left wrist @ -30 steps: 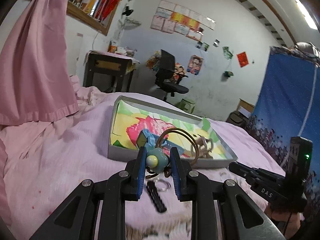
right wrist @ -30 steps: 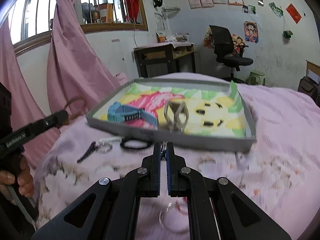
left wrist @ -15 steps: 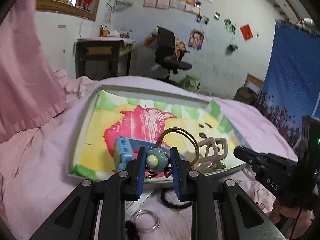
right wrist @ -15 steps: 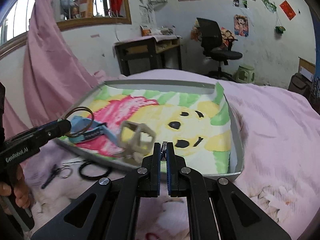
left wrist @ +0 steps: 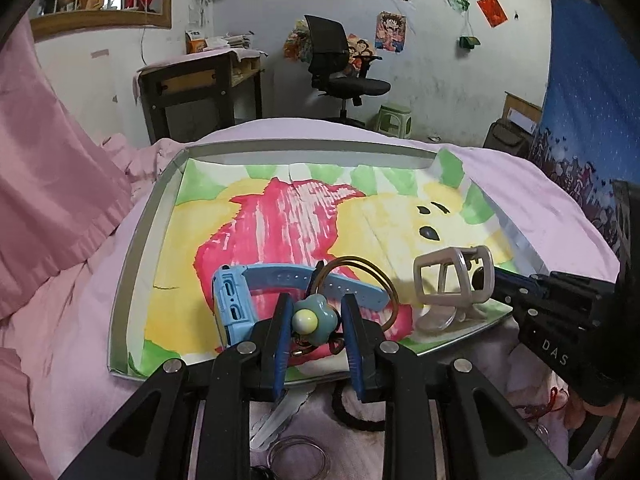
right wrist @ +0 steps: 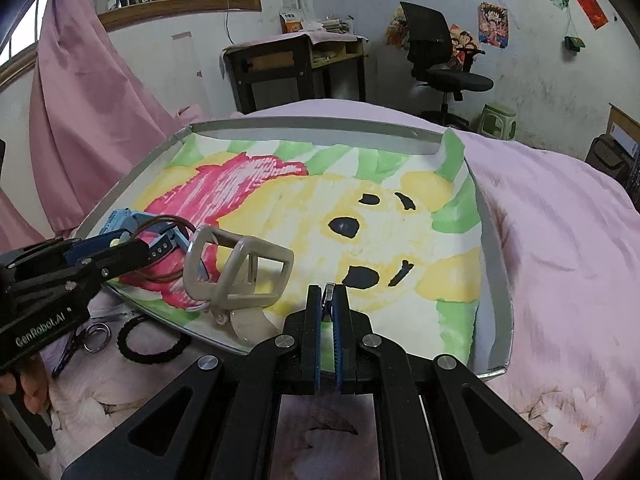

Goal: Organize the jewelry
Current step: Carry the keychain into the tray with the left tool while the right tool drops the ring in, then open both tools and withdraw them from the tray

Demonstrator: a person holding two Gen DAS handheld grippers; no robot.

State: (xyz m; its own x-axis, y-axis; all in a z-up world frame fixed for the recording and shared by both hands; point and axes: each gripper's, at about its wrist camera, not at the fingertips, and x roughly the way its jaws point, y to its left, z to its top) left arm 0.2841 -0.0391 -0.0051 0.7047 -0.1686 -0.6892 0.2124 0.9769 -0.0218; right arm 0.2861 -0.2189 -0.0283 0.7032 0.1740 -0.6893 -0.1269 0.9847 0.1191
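Observation:
My left gripper (left wrist: 314, 320) is shut on a brown hair tie with a teal flower charm (left wrist: 313, 319); its loops (left wrist: 372, 276) hang over the near part of the grey tray (left wrist: 132, 256). A blue watch (left wrist: 240, 300) and a beige hair claw (left wrist: 452, 276) lie in the tray on a colourful painted sheet. My right gripper (right wrist: 329, 300) is shut on a thin silvery piece (right wrist: 329, 294) over the tray's near edge (right wrist: 496, 280); what the piece is I cannot tell. The claw (right wrist: 240, 268) lies left of it.
On the pink bedspread before the tray lie a black hair band (right wrist: 150, 342), metal rings (right wrist: 96, 334) (left wrist: 298, 458) and a pale clip (left wrist: 276, 420). A pink curtain (right wrist: 88, 120) hangs at left. A desk (right wrist: 296, 68) and office chair (right wrist: 444, 56) stand behind.
Both grippers have moved forward over the tray. The left one has carried the flower hair tie from in front of the tray to above its near part.

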